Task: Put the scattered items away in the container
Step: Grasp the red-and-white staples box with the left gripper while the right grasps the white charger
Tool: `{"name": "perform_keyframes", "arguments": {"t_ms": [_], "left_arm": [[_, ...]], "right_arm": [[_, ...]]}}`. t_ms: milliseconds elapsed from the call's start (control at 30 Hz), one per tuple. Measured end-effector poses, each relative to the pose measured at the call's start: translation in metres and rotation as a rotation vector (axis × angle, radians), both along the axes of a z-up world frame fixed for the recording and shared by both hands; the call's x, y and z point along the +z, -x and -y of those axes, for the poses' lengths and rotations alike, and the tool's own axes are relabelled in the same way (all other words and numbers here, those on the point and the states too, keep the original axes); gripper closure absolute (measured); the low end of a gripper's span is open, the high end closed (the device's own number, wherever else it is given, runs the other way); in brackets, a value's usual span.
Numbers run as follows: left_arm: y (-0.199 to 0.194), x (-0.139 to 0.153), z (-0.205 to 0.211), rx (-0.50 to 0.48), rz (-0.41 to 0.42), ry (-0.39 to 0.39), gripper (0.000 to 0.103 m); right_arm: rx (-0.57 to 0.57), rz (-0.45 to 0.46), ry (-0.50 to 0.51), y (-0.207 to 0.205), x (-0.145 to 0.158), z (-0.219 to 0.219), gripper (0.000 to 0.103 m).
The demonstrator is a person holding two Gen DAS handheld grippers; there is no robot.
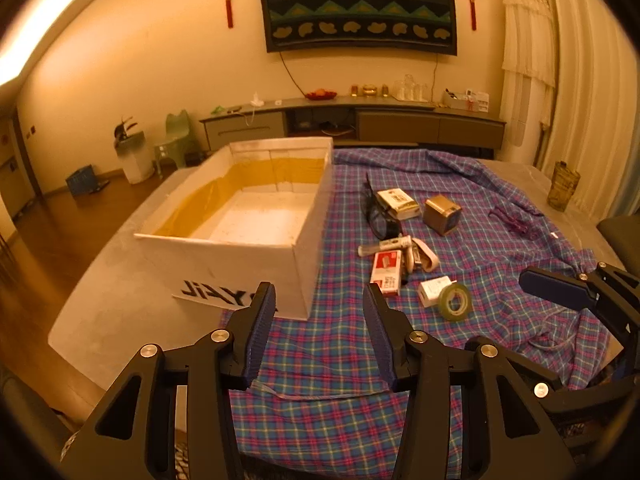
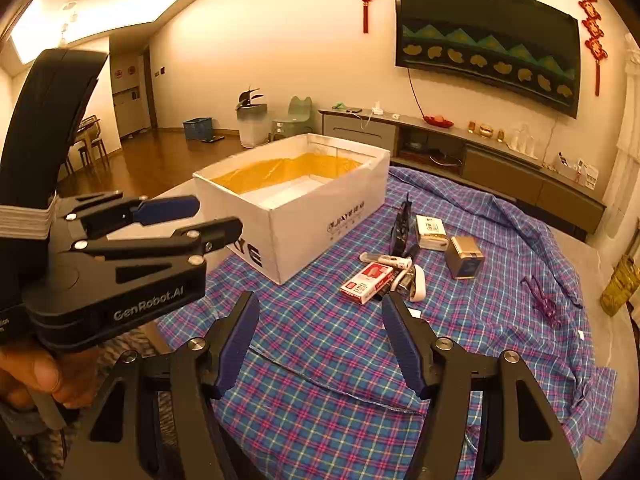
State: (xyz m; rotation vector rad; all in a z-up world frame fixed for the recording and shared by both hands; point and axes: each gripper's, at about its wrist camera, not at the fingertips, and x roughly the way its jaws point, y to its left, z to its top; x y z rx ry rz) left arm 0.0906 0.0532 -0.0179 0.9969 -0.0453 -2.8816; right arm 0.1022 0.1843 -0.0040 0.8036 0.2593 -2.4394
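A white cardboard box [image 1: 240, 248] stands open on the left part of the table, its inner walls lined with yellow tape. Nothing shows on the part of its white floor that can be seen; the near wall hides the closest strip of the bottom.

The scattered items lie outside it, on the checked cloth [image 1: 340, 360] to its right: a red and white packet [image 1: 386, 272], a white tube [image 1: 384, 245], a roll of green tape [image 1: 454, 301] leaning on a small white plug [image 1: 432, 290], a brown cube-shaped box [image 1: 441, 213], a white packet [image 1: 398, 202] and a purple hair clip [image 1: 516, 222] farther right. A dark object [image 1: 378, 216] beside the white packet is hard to make out, as is a pale curved thing [image 1: 424, 256] next to the tube.

The left gripper [image 1: 320, 328] hovers over the cloth near the box's corner, fingers apart with nothing between them. The right gripper [image 2: 320, 344] hangs wide apart and empty too; in its view the tape roll and plug are hidden behind one finger. An amber glass [image 1: 563, 186] stands at the far right table edge.
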Motion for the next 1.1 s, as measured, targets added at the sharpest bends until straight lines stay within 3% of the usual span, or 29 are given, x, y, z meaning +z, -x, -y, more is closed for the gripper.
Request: {"name": "perform_keyframes", "arguments": {"t_ms": [67,333,433,733,800,1000,1100], "left_arm": [[0.008,-0.005,-0.001,-0.007,0.011,-0.005,0.055],[0.046,-0.033,-0.004,-0.035,0.074,-0.062,0.055],[0.061,-0.042,-0.009,-0.053,0.094,-0.063,0.055],[0.111,-0.07,-0.032,-0.142,0.172,-0.075,0.055],[0.121,-0.076,-0.038,-0.166,0.19,-0.077,0.055],[0.149,-0.095,-0.048,-0.185,0.224,-0.029,0.054],[0.163,-0.107,-0.043,-0.177,0.264,-0.054,0.054]], "right_arm": [[-0.008,0.002,0.005,-0.008,0.002,0.0,0.037],[-0.042,0.071,0.016,0.026,-0.031,-0.01,0.037],[-0.057,0.151,0.034,0.038,-0.041,-0.01,0.037],[-0.122,0.266,0.068,0.077,-0.063,-0.027,0.037],[-0.151,0.318,0.118,0.091,-0.071,-0.038,0.037],[-0.192,0.39,0.138,0.119,-0.086,-0.045,0.045],[-0.19,0.386,0.104,0.134,-0.094,-0.035,0.047]]}}
